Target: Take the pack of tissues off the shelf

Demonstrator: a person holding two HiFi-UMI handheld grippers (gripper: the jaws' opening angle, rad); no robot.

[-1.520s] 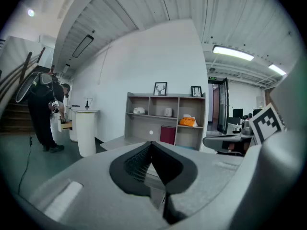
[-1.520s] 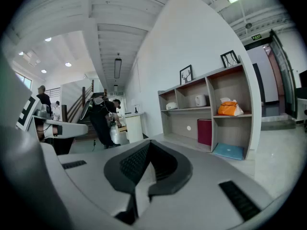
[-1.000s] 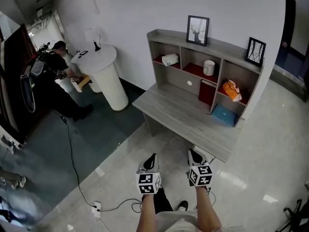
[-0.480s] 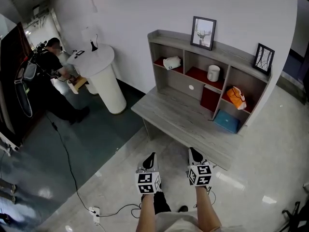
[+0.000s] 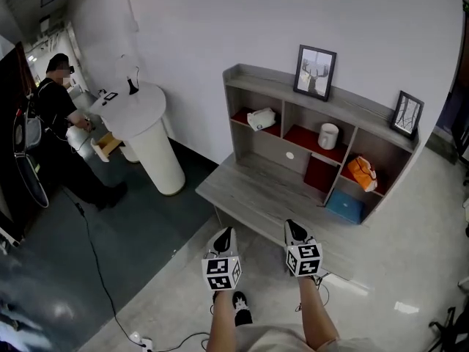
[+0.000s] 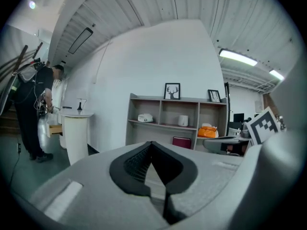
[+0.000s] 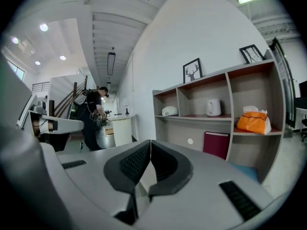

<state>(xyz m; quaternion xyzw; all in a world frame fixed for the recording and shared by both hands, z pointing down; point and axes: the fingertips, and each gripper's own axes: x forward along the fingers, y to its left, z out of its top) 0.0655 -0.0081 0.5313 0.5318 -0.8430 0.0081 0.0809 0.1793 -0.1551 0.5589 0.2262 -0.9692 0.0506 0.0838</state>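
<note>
- The left hand-held gripper (image 5: 227,234) and the right hand-held gripper (image 5: 292,227) are both fully closed, pads meeting, with nothing between them. They are held side by side at the near edge of the surface (image 5: 256,189) and are well apart from the shelf (image 5: 271,81).
- The pack of tissues (image 5: 363,173) looks to be the orange soft pack on the upper level of the shelf's right-hand compartment. It lies at about 1 o'clock from the right hand-held gripper, above a blue flat item (image 5: 344,205) lying on the surface.
- Risks, as I judge them:
  - Both pairs of jaws are closed. Reaching in without opening them first would push the pack deeper into its compartment rather than take hold of it.
  - A white tuft of tissue shows on top of the pack. Pinching only that would likely pull out a sheet and leave the pack where it is.
  - The wrapper looks soft and slack, so a shallow hold could slip or crumple it.
  - The compartment is narrow. A wide approach could knock its side walls, or the picture frame (image 5: 407,114) standing on the top board at 12 o'clock from the pack.
- Orientation: in the head view the pack's long axis seems to run from about 10 to 4 o'clock, parallel with the shelf's front edge. Its broad side faces the open front and the tissue opening points upward.
</note>
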